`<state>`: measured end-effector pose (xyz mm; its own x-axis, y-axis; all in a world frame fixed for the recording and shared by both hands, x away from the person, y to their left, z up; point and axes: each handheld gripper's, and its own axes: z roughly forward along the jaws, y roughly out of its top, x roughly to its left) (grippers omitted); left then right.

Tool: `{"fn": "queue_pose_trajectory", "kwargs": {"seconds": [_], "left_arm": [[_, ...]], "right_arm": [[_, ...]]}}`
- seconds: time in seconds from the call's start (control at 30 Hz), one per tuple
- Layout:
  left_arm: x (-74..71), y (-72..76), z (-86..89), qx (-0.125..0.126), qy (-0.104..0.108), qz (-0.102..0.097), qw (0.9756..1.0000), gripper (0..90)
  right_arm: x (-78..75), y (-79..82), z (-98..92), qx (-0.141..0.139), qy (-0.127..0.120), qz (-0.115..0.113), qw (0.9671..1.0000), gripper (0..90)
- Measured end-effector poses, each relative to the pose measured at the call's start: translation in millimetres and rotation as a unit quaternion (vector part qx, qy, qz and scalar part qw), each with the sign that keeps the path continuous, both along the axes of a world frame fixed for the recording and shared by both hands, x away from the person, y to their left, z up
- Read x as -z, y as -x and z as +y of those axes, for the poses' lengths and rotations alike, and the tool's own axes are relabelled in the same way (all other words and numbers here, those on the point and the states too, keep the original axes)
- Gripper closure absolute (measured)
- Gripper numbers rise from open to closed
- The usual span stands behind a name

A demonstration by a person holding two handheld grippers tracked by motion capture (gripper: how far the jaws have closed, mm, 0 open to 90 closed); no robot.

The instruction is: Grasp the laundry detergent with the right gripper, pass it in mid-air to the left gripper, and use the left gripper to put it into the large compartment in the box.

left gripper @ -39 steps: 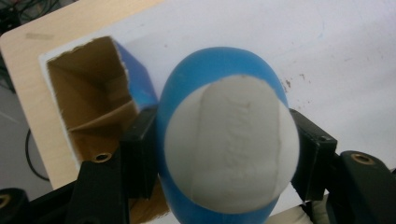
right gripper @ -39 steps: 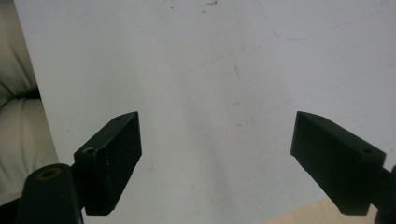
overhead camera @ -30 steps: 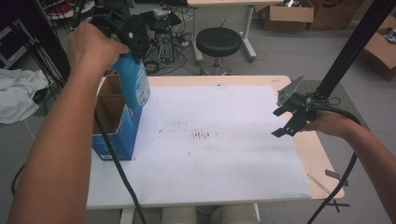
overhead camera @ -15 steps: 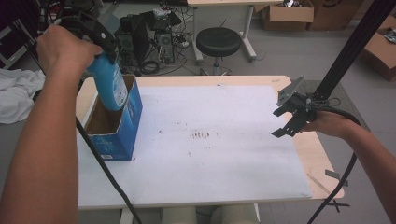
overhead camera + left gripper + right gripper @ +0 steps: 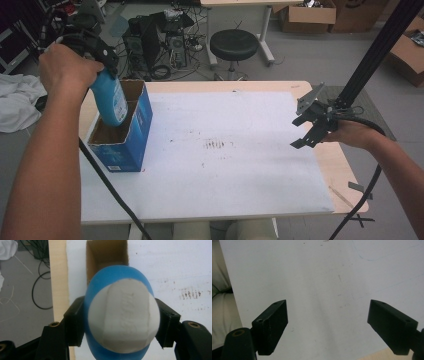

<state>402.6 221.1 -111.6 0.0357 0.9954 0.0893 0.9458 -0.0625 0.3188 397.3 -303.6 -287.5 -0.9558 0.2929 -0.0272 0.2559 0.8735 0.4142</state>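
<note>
A blue bottle (image 5: 114, 104) with a white end (image 5: 123, 315) hangs upright in my left gripper (image 5: 102, 67), which is shut on its upper part. The bottle's lower end dips into the open top of a blue cardboard box (image 5: 127, 147) at the table's left side. In the left gripper view the black jaws press on both sides of the bottle, my left gripper (image 5: 120, 318) points down, and the box's brown inside (image 5: 107, 255) lies beyond. My right gripper (image 5: 309, 129) hovers over the table's right side. Its jaws stand wide apart above the white sheet, my right gripper (image 5: 328, 322) holding nothing.
A white sheet (image 5: 235, 170) covers most of the wooden table (image 5: 345, 180). A black slanted pole (image 5: 380, 55) rises at the right. Beyond the far edge stand a black stool (image 5: 234, 45) and computer gear with cables (image 5: 155, 40). White cloth (image 5: 17, 102) lies at the left.
The left hand has carried the bottle leftward and down, so its lower end now sits inside the box's opening. The right gripper has stayed where it was.
</note>
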Motion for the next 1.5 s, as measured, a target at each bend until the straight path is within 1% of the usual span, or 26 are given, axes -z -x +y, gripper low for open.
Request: {"fn": "queue_pose_trajectory", "kwargs": {"seconds": [0.1,0.2,0.37,0.47,0.63,0.7,0.73,1.0,1.13,1.33,1.43,1.5], "left_arm": [[10.1,-0.8,3.3,0.003,0.001,0.005,1.0,38.4],[20.6,-1.6,7.1,0.0,0.005,0.006,1.0,38.3],[38.5,-3.7,11.3,0.0,0.006,0.012,0.9999,38.3],[51.6,-4.7,13.8,0.003,0.006,0.018,0.9998,38.3],[73.7,-5.6,19.6,0.003,0.015,0.026,0.9995,38.3],[81.2,-5.6,20.6,0.005,0.015,0.024,0.9996,38.3],[86.0,-5.8,20.8,0.007,0.012,0.027,0.9995,38.3],[109.6,-6.2,23.7,0.008,0.016,0.029,0.9994,38.4],[120.6,-5.1,26.8,0.005,0.021,0.03,0.9993,38.4],[136.8,-4.7,28.4,0.006,0.019,0.033,0.9993,38.4],[143.1,-5.0,29.2,0.006,0.022,0.035,0.9991,38.4],[147.0,-5.3,28.4,0.01,0.019,0.037,0.9991,38.3]], "right_arm": [[0.5,0.3,0.5,0.0,0.001,0.0,1.0,16.5],[1.0,0.7,0.9,0.001,-0.001,-0.001,1.0,16.6],[5.6,1.4,1.1,0.001,0.0,0.003,1.0,17.0],[6.0,1.0,-0.2,0.003,0.0,0.002,1.0,16.9],[7.4,1.1,-3.4,0.007,-0.002,0.003,1.0,17.0],[8.5,1.5,-3.8,0.007,0.0,0.004,1.0,17.1],[9.0,1.7,-3.8,0.005,0.0,0.004,1.0,17.1],[11.2,1.0,-3.1,0.005,0.002,0.007,1.0,17.0],[13.2,1.0,-3.5,0.005,0.002,0.009,0.9999,17.1],[15.0,0.2,-3.0,0.004,0.002,0.01,0.9999,17.2],[15.1,-0.3,-2.8,0.006,0.004,0.011,0.9999,17.2],[15.4,-0.3,-2.4,0.006,0.004,0.012,0.9999,17.2]]}}
